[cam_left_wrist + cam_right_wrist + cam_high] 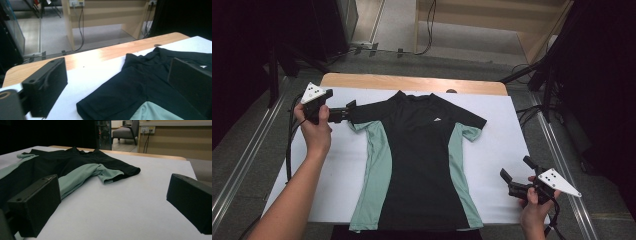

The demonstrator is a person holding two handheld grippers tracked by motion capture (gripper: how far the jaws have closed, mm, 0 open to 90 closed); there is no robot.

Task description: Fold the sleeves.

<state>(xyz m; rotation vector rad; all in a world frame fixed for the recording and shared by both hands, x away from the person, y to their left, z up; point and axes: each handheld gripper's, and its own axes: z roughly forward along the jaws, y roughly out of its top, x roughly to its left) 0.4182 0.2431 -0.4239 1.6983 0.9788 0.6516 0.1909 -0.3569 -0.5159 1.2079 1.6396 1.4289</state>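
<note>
Item: black and mint T-shirt (419,160), laid flat, front up, on the white-covered desk (507,150), collar toward the far edge. Your left hand-held gripper (350,109) stands with jaws wide at the end of the shirt's left sleeve (105,105), not yet closed on it; your right hand-held gripper (507,181) waits wide and empty, well apart from the hem. Step in hand, by judgement: taking the sleeve for a fold; next, you close on the cuff and carry it inward.
</note>
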